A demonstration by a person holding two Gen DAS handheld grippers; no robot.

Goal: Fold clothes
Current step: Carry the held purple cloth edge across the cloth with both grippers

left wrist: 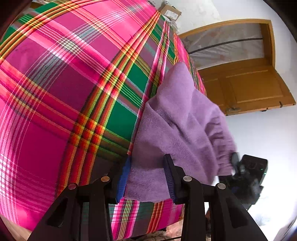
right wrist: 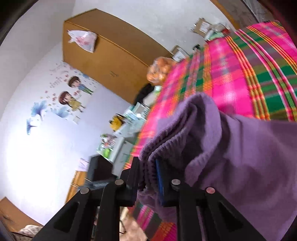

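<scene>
Both grippers, left (left wrist: 148,176) and right (right wrist: 148,178), have jaws clamped on a fuzzy purple garment (left wrist: 178,120) above plaid cloth (left wrist: 74,83).

No text, brand or number can be read. The white label on the brown cardboard box (left wrist: 170,11) is too small, and the cartoon wall stickers (right wrist: 71,92) carry only blurred marks.

left wrist: close, tilted; right wrist: close, tilted; shared: purple garment (left wrist: 178,129) (right wrist: 241,157)

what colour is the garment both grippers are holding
Purple garment, clearest in the left wrist view.
</scene>
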